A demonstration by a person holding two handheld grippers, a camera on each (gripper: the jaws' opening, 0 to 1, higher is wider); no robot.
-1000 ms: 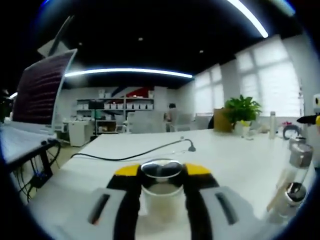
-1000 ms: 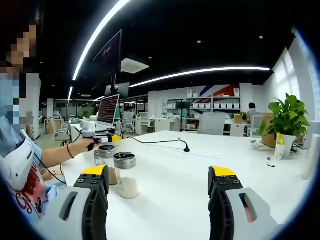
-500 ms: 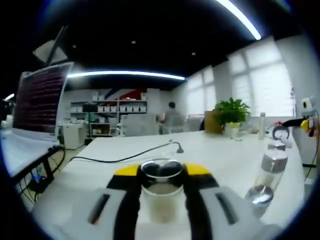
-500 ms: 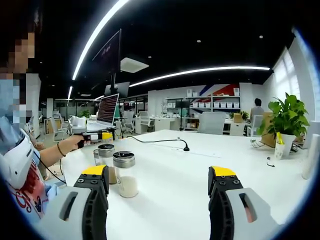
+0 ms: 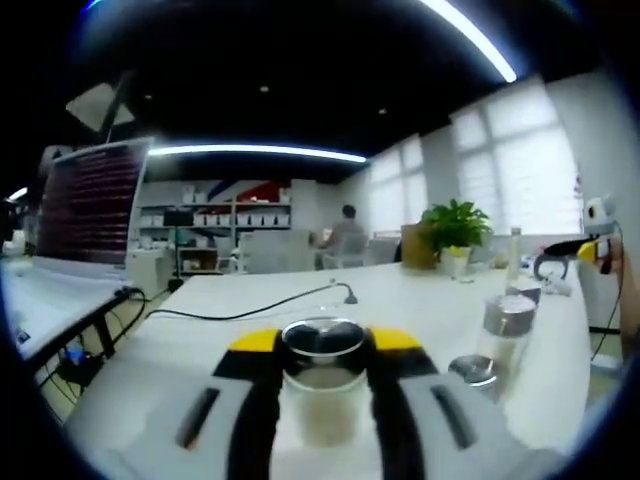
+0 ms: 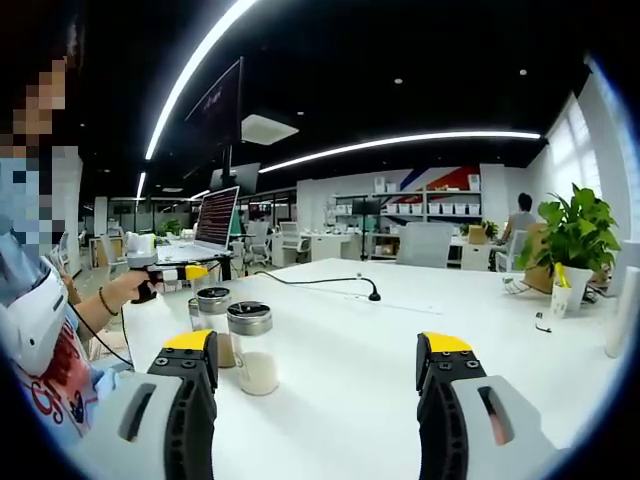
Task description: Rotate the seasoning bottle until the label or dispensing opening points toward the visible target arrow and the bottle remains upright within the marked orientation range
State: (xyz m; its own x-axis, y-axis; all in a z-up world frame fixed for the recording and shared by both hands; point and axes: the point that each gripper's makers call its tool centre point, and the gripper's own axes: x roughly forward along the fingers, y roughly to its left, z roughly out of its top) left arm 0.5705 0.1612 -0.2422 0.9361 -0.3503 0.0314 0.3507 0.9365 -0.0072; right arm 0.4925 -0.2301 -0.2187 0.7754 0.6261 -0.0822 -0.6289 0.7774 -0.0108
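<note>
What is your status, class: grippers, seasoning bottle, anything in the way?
Left gripper shut on seasoning bottle, upright. Right gripper open, empty. Two jars beside.

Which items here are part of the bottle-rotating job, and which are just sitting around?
Job:
seasoning bottle, clamped in the left gripper
right gripper, open

Lying about:
two other bottles
black cable
laptop
potted plant

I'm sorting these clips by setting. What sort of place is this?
Most likely an open-plan office: a long white table with a laptop, shelving along the back wall, office chairs, and a potted plant.
</note>
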